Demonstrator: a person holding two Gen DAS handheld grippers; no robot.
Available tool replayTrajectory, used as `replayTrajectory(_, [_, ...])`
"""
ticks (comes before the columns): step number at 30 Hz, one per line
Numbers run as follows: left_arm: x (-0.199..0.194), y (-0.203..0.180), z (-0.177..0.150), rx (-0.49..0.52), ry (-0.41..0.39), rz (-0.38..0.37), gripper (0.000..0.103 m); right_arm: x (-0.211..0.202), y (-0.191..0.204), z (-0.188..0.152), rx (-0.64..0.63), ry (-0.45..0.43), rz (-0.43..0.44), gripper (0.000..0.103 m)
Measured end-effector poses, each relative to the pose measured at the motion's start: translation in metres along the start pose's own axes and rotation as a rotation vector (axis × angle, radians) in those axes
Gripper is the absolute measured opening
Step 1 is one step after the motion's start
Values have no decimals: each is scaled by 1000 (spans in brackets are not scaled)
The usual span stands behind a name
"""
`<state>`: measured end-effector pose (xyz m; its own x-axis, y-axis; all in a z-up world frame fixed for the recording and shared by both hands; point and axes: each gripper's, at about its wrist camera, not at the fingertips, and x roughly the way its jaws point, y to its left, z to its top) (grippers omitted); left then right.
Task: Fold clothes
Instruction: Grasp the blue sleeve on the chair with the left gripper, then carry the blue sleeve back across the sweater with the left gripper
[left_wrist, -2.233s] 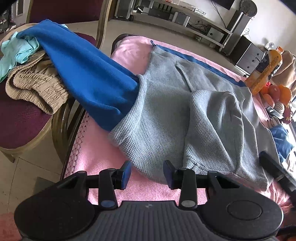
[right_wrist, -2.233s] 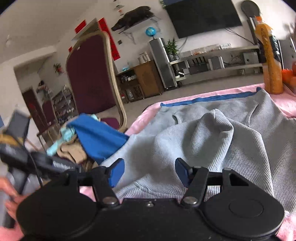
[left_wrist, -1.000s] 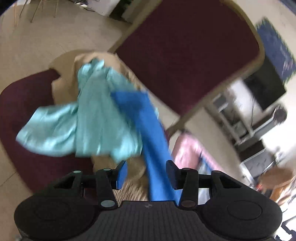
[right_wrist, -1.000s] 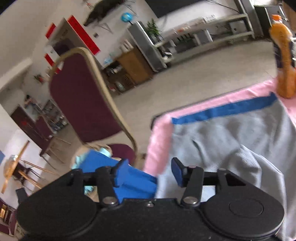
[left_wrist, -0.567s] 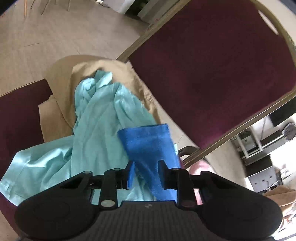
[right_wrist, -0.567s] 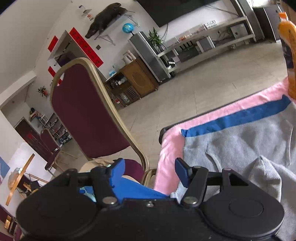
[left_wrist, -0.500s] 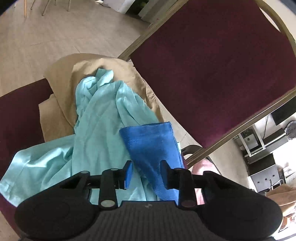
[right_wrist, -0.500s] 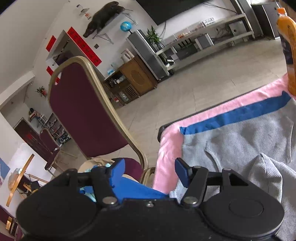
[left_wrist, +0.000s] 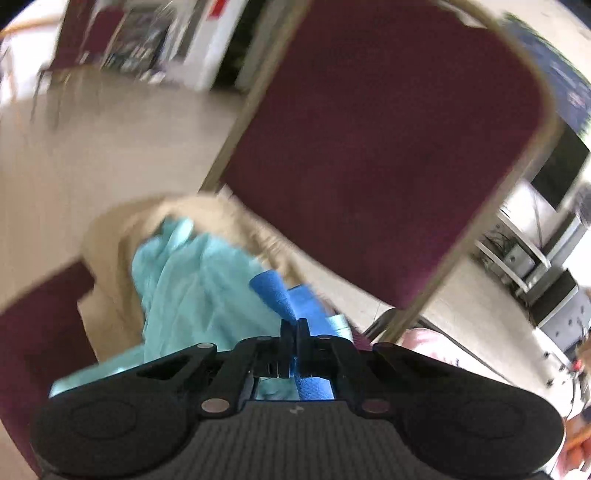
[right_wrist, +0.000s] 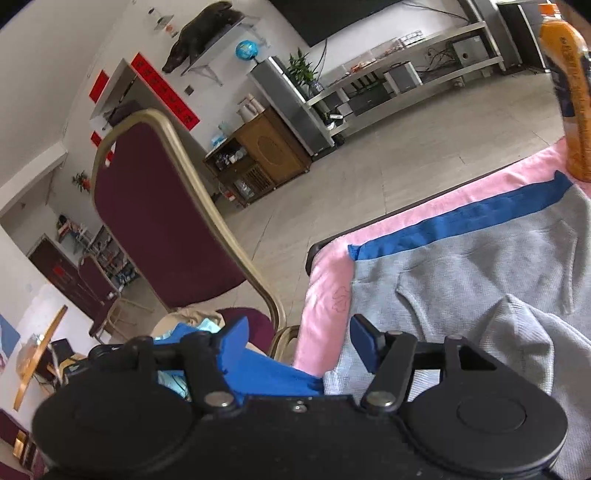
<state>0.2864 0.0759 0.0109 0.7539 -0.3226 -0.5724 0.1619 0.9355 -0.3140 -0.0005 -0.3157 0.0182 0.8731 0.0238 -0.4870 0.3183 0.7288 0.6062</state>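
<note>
In the left wrist view my left gripper (left_wrist: 294, 332) is shut on the end of a blue cloth (left_wrist: 273, 291), which bunches up just past the pads. Under it a light teal garment (left_wrist: 192, 288) and a beige garment (left_wrist: 110, 240) lie on the maroon chair seat (left_wrist: 40, 325). In the right wrist view my right gripper (right_wrist: 297, 334) stands open with nothing between its fingers, over the table's left edge. The blue cloth (right_wrist: 266, 373) runs from the chair under a grey waffle-knit garment (right_wrist: 480, 295) spread on the pink table cover (right_wrist: 332, 288).
The chair's tall maroon back (left_wrist: 388, 147) with its gold frame (right_wrist: 229, 229) stands close to the table edge. An orange bottle (right_wrist: 569, 92) stands at the table's far right corner. A media shelf and cabinets line the far wall beyond bare tiled floor.
My left jaws have closed on the blue cloth's end and lifted it, and that view now tilts up toward the chair back. The right gripper stays open and has sunk slightly.
</note>
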Motion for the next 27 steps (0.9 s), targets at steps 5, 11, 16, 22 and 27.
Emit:
replayTrajectory(5, [-64,-74,-13,206,-109,-71,0,-47,-36,10,48,-71,-26,68])
replayTrajectory(11, [-132,-178,-59,394,-185,-214,0,-107,-116,14,138,-140,-120,68])
replayTrajectory(16, [-166,-262,-113,537,-202,-341,0,-133,-204,9,265,-161,-148,69])
replayTrajectory(22, [-161,-346,-211,698,-115,-443,0,-154,-278,-9,435,-273,-118,69])
replayTrajectory(27, [-113,-397,-303,757,71,-486,0,-162,-295,-6,480,-322,-79,70])
